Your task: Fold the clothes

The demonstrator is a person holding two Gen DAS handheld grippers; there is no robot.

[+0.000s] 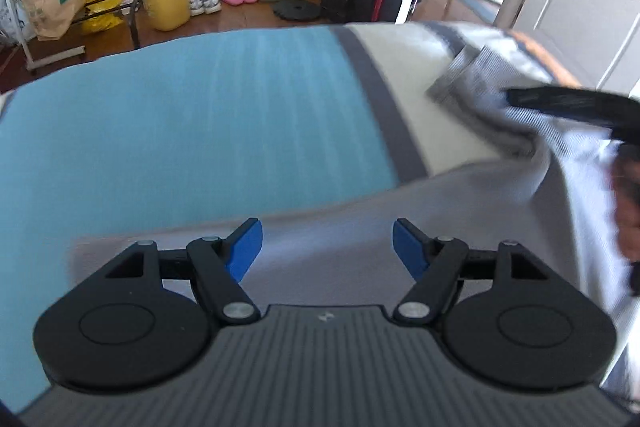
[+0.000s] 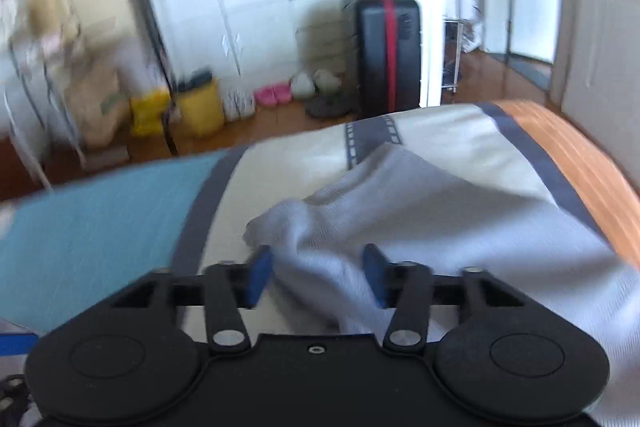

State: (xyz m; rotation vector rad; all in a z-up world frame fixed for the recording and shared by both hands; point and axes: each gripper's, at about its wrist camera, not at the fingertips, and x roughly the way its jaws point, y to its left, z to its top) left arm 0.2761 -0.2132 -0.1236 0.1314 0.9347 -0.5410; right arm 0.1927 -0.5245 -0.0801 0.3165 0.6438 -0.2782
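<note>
Grey garment [image 2: 460, 211] lies on the bed [image 1: 180, 131], over the cream stripe, between the blue panel and the orange edge. A bunched fold sits between the right gripper [image 2: 318, 273] fingers, which are spread, pads not pressing the cloth. Left gripper [image 1: 328, 247] fingers spread wide above the garment's near flat part, holding nothing. Suitcase [image 2: 388, 55] stands beyond the bed.

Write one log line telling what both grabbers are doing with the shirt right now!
left gripper: open, over grey garment | right gripper: open, bunched fold between its pads | surface: striped bed cover
</note>
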